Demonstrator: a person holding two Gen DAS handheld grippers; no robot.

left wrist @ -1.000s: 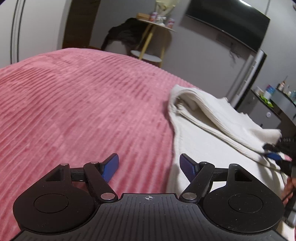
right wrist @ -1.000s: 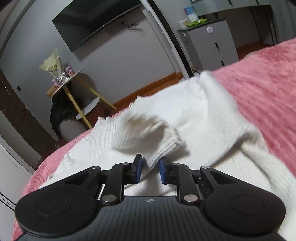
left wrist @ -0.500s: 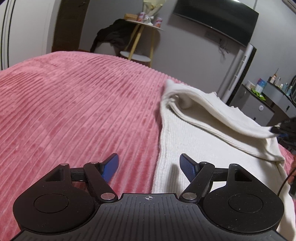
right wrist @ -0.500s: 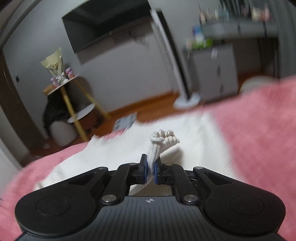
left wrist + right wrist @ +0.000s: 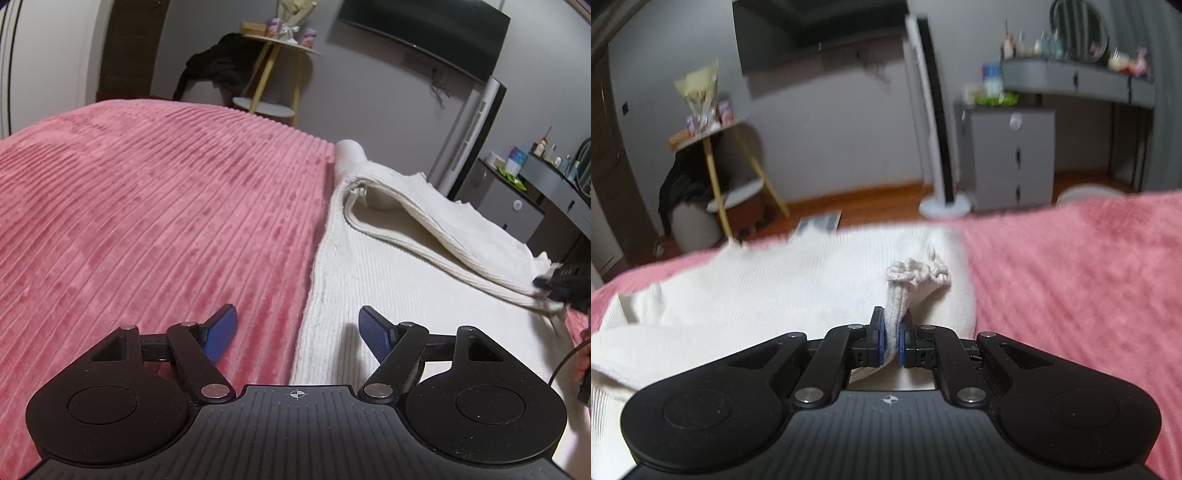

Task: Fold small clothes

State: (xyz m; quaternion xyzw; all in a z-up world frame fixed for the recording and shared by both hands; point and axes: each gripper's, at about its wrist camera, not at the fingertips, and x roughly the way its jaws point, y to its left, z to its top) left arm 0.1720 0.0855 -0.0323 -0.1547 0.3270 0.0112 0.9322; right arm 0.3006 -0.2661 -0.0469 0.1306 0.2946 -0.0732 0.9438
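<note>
Main risk: my right tool point(image 5: 891, 334) only has a thin bunched bit of the white knit garment point(image 5: 775, 288) pinched between its blue pads, near the cuff-like gathered end, so the cloth could slip out if I pull fast, or the sleeve could drag and wrinkle the layer under it. View from that side is blurred, so I judge the tool is moving quick, which makes a crooked fold likely. Second risk: my left tool point(image 5: 297, 330) is spread wide and grips nothing, so nothing pins the garment's near edge and the whole piece may slide over the pink ribbed blanket point(image 5: 147, 206) on the bed. Pose: left tool low over the bed, level, pointing along the garment's left edge, one pad over blanket and one over cloth; can't tell if it touches. Right tool low over the garment, aimed toward the far edge of the bed, cloth lifted slightly. Garment point(image 5: 388, 258) lies flat on the bed with one part folded over itself
</note>
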